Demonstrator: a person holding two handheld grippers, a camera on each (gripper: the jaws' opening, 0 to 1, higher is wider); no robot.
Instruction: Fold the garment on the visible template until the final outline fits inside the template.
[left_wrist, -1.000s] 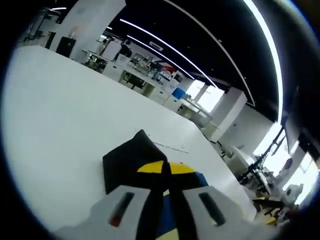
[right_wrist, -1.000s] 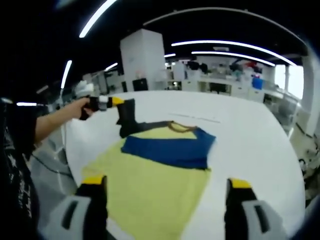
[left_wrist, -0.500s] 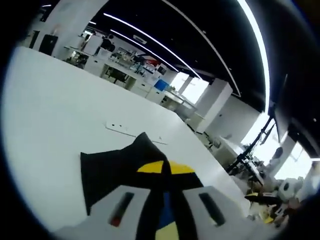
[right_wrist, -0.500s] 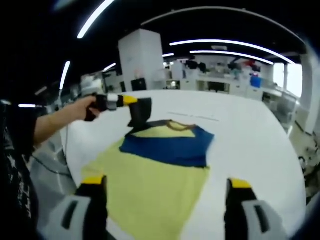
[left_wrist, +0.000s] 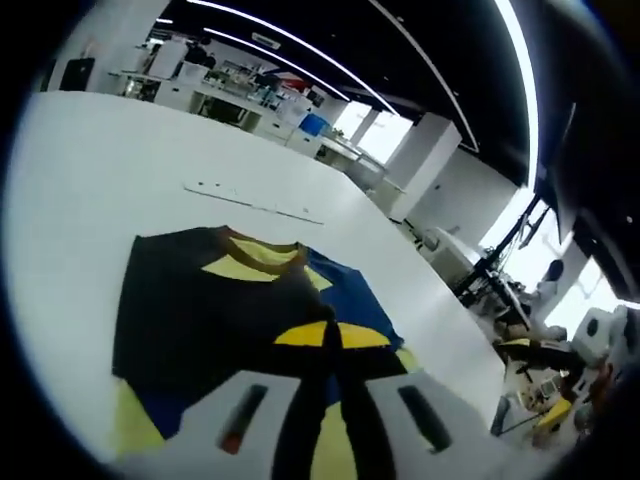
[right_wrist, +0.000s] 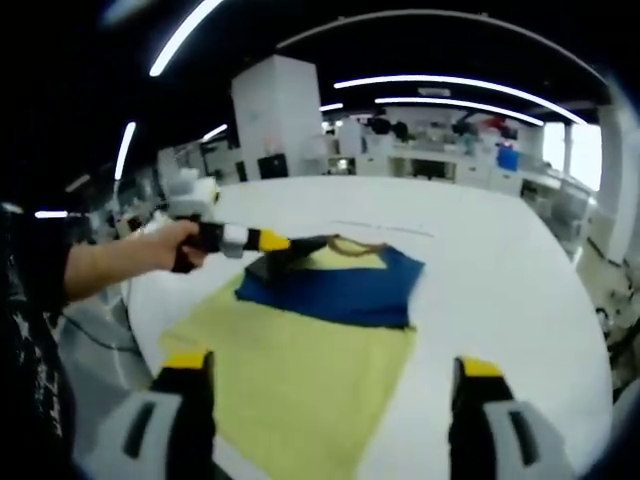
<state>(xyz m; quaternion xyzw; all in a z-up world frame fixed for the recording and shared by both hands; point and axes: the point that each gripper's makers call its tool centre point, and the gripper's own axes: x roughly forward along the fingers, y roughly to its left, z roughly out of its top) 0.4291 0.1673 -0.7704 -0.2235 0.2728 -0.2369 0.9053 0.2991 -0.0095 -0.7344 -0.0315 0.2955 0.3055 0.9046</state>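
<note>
The left gripper (left_wrist: 335, 385) has its 2 jaws pressed together on the black sleeve (left_wrist: 200, 310) of the garment (right_wrist: 320, 330), holding that flap up over the shirt body; in the right gripper view the same tool (right_wrist: 262, 241) reaches in from the left in a person's hand (right_wrist: 175, 245), its yellow tips meeting the dark cloth at the shirt's near shoulder. The right gripper (right_wrist: 325, 385) hangs above the yellow lower half with its jaws wide apart and nothing between them. The garment lies flat on the white table (right_wrist: 500, 260), a blue band across the chest, the yellow collar (left_wrist: 262, 250) toward the far side, and a faint line of template marks (left_wrist: 250, 200) just beyond the collar. As for progress, I judge 1 sleeve fold to be under way and not yet laid down; the other sleeve looks already tucked, though that is hard to tell, and the long yellow body remains unfolded, so the outline probably remains too large for the template.
</note>
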